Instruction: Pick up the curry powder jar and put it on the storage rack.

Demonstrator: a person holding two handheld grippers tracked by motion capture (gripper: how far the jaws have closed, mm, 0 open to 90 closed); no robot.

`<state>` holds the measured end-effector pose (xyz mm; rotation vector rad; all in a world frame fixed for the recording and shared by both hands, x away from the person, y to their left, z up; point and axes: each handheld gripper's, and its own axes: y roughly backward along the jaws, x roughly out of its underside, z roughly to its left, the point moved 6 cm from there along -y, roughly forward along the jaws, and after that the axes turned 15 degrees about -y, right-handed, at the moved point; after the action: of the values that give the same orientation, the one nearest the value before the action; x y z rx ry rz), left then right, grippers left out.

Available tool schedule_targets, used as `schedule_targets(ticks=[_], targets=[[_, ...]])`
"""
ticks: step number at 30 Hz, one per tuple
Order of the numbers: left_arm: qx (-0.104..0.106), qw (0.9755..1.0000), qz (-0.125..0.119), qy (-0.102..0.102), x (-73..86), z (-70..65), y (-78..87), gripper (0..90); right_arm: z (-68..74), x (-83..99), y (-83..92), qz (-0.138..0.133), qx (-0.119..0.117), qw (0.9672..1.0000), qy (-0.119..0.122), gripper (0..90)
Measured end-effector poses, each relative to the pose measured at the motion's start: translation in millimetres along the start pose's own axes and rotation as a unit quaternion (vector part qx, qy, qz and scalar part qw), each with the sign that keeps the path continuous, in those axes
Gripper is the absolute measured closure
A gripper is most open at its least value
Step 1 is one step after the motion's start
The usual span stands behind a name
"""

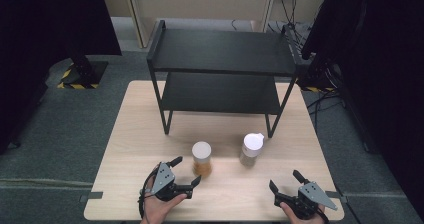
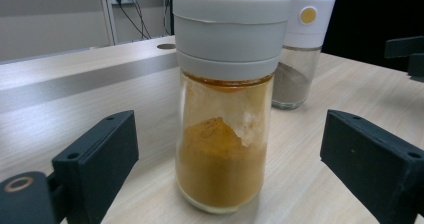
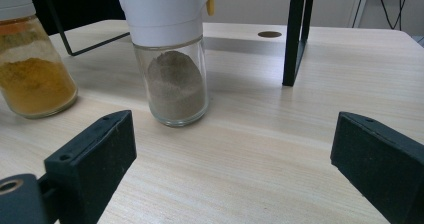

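A glass jar of orange-yellow powder (image 1: pixel 202 159) with a grey-white lid stands upright on the light wooden table (image 1: pixel 135 134). My left gripper (image 1: pixel 186 171) is open just in front of it; in the left gripper view the orange jar (image 2: pixel 224 109) stands between the spread jaws without touching them. To its right stands a glass jar of grey-brown powder (image 1: pixel 250 149) with a white cap. My right gripper (image 1: pixel 286 180) is open near the front edge, a short way before the grey jar (image 3: pixel 172 59), which stands left of centre in the right gripper view.
A black two-tier metal shelf (image 1: pixel 220 54) stands on the back half of the table, both tiers bare; one of its legs (image 3: pixel 296 34) rises right of the grey jar. Dark curtains flank the table, and cables lie on the floor at back right.
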<state>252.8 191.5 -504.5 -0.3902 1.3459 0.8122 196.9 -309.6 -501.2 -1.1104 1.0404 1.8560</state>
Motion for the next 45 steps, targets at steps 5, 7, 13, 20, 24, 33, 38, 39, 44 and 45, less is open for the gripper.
schedule_targets(ticks=[5, 7, 13, 20, 24, 33, 38, 39, 44, 45], targets=[[0.001, 1.0, 0.0, -0.004, -4.0, 2.6, -9.7, 10.3, 0.1, -0.2, -0.2, 0.001, 0.0, 1.0, 0.001, 4.5], [0.004, 1.0, 0.0, -0.004, -6.7, 5.8, -17.1, 11.5, 0.0, -0.3, -0.2, 0.001, -0.001, 1.0, 0.0, 4.4], [0.011, 0.9999, -0.003, 0.006, -8.8, 10.2, -26.7, 15.6, -0.2, -0.4, -0.2, 0.002, -0.001, 1.0, -0.002, 4.3], [0.013, 0.9999, -0.005, 0.006, -11.3, 12.4, -32.5, 19.7, -0.6, -0.3, 0.0, 0.001, -0.003, 1.0, -0.003, 4.2], [0.015, 0.9998, -0.008, 0.005, -13.0, 13.2, -35.1, 24.3, -0.2, -0.7, -0.5, 0.003, -0.002, 1.0, -0.001, 4.2], [0.016, 0.9998, -0.007, -0.006, -17.1, 11.1, -39.3, 34.1, -0.5, -0.6, -0.4, 0.003, -0.003, 1.0, -0.003, 4.2], [0.016, 0.9999, -0.003, -0.004, -19.2, 11.5, -38.0, 34.5, -0.4, -0.6, -0.3, 0.003, -0.003, 1.0, -0.002, 4.1], [0.016, 0.9999, -0.003, -0.003, -19.5, 11.7, -37.6, 34.6, -0.6, -0.6, -0.3, 0.003, -0.003, 1.0, -0.002, 4.1], [0.016, 0.9998, -0.014, 0.006, -27.5, 16.0, -30.4, 34.6, -0.2, -0.8, -0.5, 0.004, -0.002, 1.0, -0.001, 4.1], [0.014, 0.9997, -0.017, 0.008, -30.6, 17.9, -28.2, 34.6, -0.1, -0.8, -0.6, 0.004, -0.002, 1.0, -0.001, 4.1]])
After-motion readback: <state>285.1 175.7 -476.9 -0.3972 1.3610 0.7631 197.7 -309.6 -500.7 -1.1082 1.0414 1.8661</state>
